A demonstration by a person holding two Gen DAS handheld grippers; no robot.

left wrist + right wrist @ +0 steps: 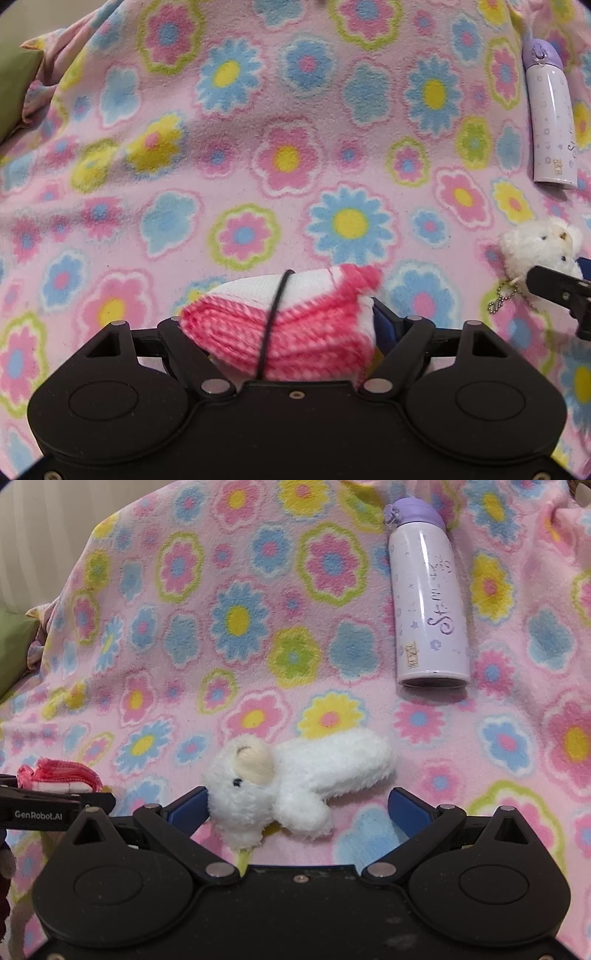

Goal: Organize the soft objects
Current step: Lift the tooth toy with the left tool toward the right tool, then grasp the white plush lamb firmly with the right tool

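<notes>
Taking the small white plush bear as the landmark, the left gripper [280, 332] was seen well to its left, closed around a folded pink-and-white knitted cloth bundle bound by a thin black band [284, 325], which was held just above the pink flower-patterned fleece blanket [258, 147]. The small white plush bear [291, 782] itself lay on its side on that blanket, its long axis running left to right across the right gripper [297, 808], head toward the left finger. The blue-padded fingers [408, 806] were spread wide on either side of it, nothing being gripped. The right gripper was judged much the nearer. Beyond the bear and to its right, a lilac metal flask with a purple cap [428, 602] was lying flat
</notes>
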